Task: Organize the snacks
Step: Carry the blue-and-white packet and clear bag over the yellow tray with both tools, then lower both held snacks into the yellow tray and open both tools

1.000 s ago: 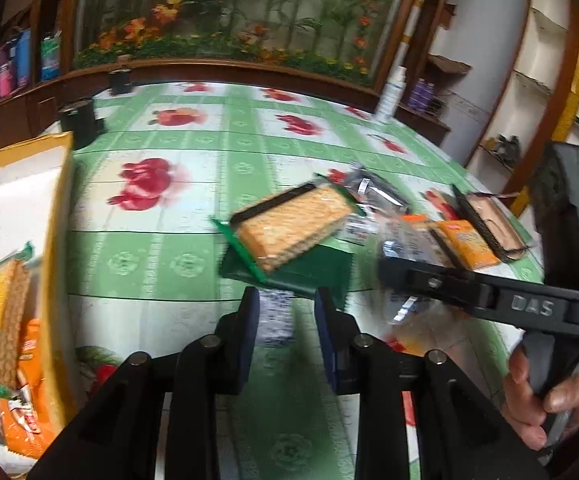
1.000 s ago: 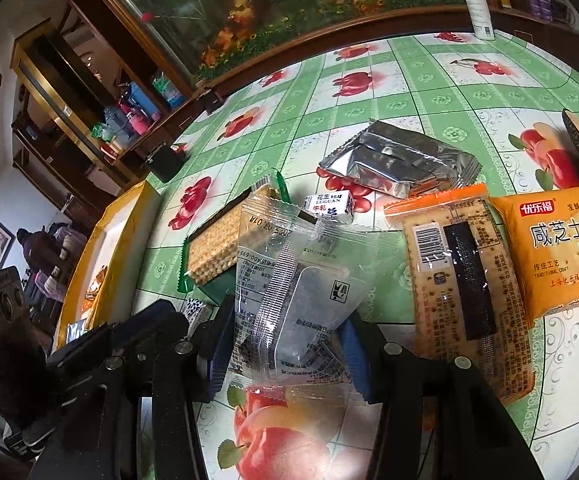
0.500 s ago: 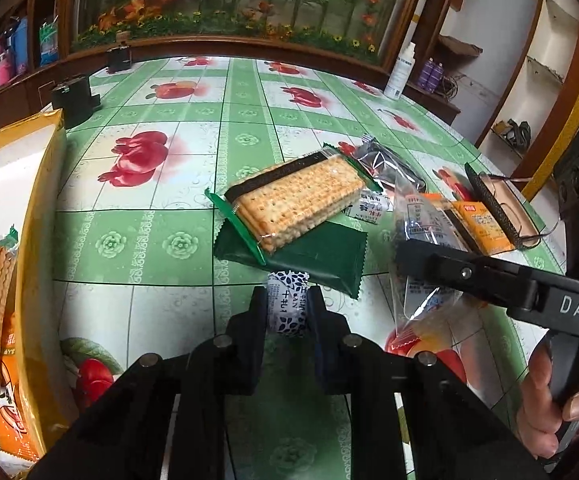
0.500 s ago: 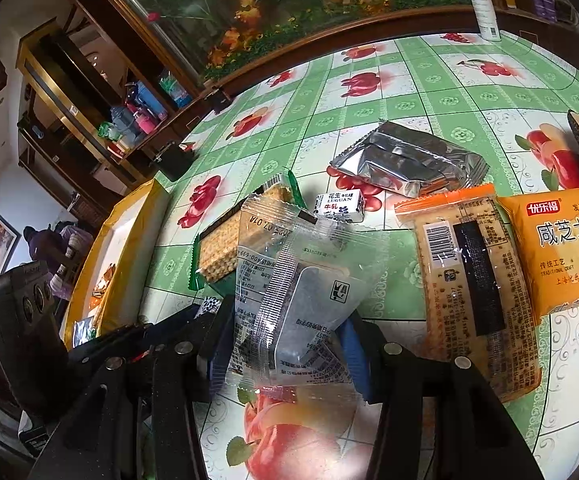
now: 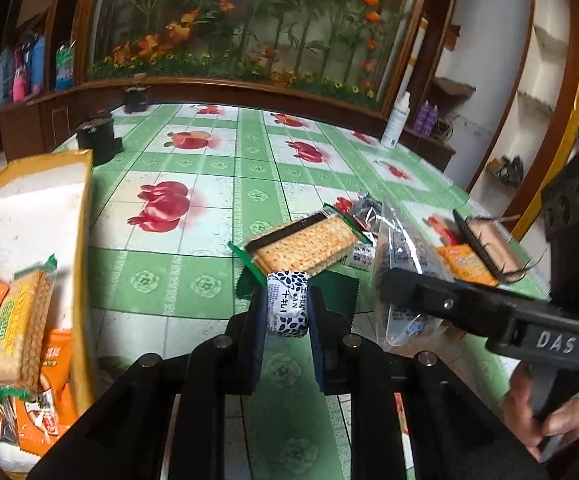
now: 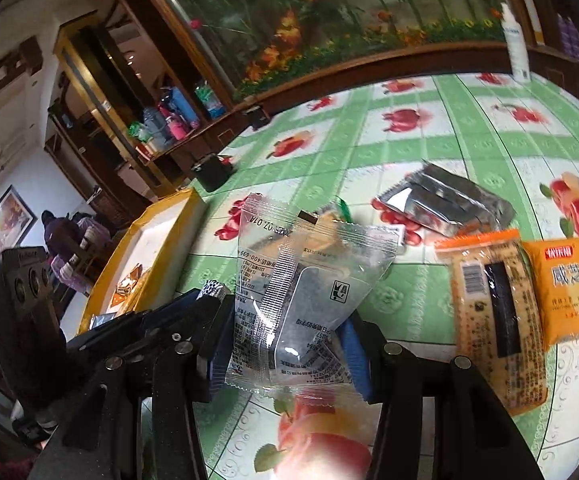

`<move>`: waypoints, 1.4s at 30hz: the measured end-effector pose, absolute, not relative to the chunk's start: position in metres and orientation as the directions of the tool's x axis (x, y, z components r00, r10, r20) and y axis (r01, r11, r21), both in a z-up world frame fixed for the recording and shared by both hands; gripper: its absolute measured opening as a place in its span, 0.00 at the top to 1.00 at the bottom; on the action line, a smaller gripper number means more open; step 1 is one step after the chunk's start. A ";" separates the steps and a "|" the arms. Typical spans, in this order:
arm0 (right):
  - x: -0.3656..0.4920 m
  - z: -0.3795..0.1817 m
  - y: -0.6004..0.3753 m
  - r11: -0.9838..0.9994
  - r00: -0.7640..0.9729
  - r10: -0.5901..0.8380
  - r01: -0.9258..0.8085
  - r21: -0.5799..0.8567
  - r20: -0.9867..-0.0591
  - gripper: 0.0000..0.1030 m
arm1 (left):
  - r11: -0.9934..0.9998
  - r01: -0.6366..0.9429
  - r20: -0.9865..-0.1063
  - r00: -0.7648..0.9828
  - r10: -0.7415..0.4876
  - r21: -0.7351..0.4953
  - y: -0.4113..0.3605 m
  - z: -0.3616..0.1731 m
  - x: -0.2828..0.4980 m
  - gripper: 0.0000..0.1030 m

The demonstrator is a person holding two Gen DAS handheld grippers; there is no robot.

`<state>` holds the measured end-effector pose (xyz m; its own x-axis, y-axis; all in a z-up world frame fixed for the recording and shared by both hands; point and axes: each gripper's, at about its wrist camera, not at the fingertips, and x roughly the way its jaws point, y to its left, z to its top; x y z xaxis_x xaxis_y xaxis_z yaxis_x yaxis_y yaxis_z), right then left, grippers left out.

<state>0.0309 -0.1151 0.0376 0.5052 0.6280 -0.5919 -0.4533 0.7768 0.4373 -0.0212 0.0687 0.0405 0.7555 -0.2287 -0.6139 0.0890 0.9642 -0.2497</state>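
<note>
1. My left gripper point(image 5: 288, 312) has its jaws clamped on a small blue-and-white wrapped candy point(image 5: 288, 304), lifted above the green tablecloth point(image 5: 177, 280), in front of the cracker pack point(image 5: 305, 244).
2. My right gripper point(image 6: 289, 340) pinches a clear snack packet point(image 6: 305, 300) off the cloth, near the yellow tray point(image 6: 161, 264).

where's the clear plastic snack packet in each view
Left wrist view: the clear plastic snack packet is right of centre, clamped in the right gripper, just right of the cracker pack.
Right wrist view: it fills the lower centre, standing up between the right gripper's fingers.
Shared landmark: the white spray bottle at the table's far edge.
</note>
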 end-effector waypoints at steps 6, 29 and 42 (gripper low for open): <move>0.026 0.044 -0.092 0.733 0.454 0.678 -0.483 0.480 -0.578 0.48 | 0.945 0.051 -0.587 0.772 -0.243 -0.324 0.111 0.057 -0.038 0.82; 0.057 0.050 0.165 0.665 0.235 0.655 -0.629 0.402 -0.718 0.48 | 0.868 -0.317 -0.658 0.753 -0.016 -0.383 0.292 0.039 -0.075 0.81; 0.051 0.061 0.165 0.679 0.287 0.651 -0.634 0.370 -0.702 0.46 | 0.874 -0.293 -0.645 0.764 -0.030 -0.388 0.289 0.040 -0.079 0.55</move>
<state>0.0515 0.1654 0.0607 0.2870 0.6513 -0.7024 -0.6341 0.6788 0.3703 -0.0793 0.2892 0.0404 0.7640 -0.0302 -0.6446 -0.2928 0.8739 -0.3880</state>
